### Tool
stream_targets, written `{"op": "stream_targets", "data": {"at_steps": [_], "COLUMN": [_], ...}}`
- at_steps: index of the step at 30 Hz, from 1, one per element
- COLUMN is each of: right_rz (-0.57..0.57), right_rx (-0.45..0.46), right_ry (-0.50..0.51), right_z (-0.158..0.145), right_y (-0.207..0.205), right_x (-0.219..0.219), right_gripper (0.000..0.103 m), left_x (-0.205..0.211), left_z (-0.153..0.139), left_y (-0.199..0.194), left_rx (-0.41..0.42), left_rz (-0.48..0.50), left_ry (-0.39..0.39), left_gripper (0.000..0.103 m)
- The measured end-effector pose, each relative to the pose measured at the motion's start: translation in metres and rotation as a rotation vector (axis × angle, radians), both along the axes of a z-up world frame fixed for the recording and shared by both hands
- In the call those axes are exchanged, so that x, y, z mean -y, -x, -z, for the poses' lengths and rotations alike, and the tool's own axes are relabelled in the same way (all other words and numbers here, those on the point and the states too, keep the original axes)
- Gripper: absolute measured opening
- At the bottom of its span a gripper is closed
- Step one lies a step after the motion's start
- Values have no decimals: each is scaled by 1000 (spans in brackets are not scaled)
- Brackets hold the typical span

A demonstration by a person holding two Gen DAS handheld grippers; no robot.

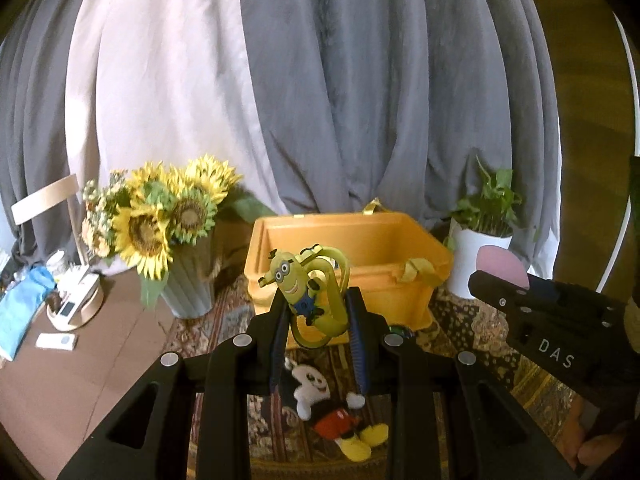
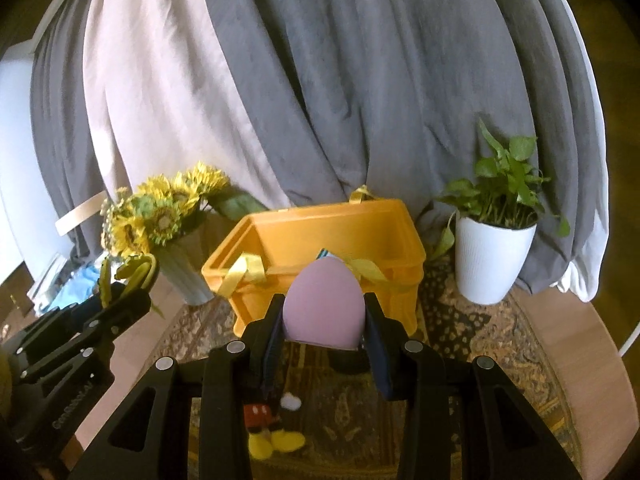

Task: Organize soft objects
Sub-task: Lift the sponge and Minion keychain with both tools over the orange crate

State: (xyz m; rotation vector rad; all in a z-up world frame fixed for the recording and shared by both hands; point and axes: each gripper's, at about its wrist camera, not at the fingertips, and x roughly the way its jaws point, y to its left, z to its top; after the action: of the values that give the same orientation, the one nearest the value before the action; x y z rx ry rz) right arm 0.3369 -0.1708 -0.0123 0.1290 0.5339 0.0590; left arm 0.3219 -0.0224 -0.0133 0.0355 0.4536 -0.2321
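My left gripper (image 1: 316, 308) is shut on a yellow Minion toy (image 1: 304, 292) with a looped strap, held up in front of the open yellow storage bin (image 1: 408, 240). My right gripper (image 2: 324, 320) is shut on a pink egg-shaped sponge (image 2: 324, 308), held just before the same bin (image 2: 376, 220). The right gripper also shows at the right of the left wrist view (image 1: 560, 320), and the left gripper at the left of the right wrist view (image 2: 100, 320). A Mickey Mouse plush (image 1: 332, 408) lies on the patterned rug below both grippers; it also shows in the right wrist view (image 2: 268, 428).
A vase of sunflowers (image 1: 168, 232) stands left of the bin and a white potted plant (image 2: 492, 248) right of it. Grey and white curtains (image 1: 320, 80) hang behind. Small devices and a blue cloth (image 1: 24, 312) lie on the floor at far left.
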Motion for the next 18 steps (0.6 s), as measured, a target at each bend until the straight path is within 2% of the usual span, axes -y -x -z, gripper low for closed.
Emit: {"op": "stream_targets", "data": {"at_steps": [9, 18], "right_rz": [1, 0], "right_rx": [43, 73], "right_ry": [22, 38], "right_z": [-16, -26], "right_y": [-27, -60], "right_x": [-8, -14], "right_gripper": [39, 39], "left_x": [-6, -5], "left_z": [-15, -23], "left_y": [-29, -64], "left_rx": [69, 95], "left_rz": [4, 1], "left_ry": [9, 26], "left_gripper": [28, 28]}}
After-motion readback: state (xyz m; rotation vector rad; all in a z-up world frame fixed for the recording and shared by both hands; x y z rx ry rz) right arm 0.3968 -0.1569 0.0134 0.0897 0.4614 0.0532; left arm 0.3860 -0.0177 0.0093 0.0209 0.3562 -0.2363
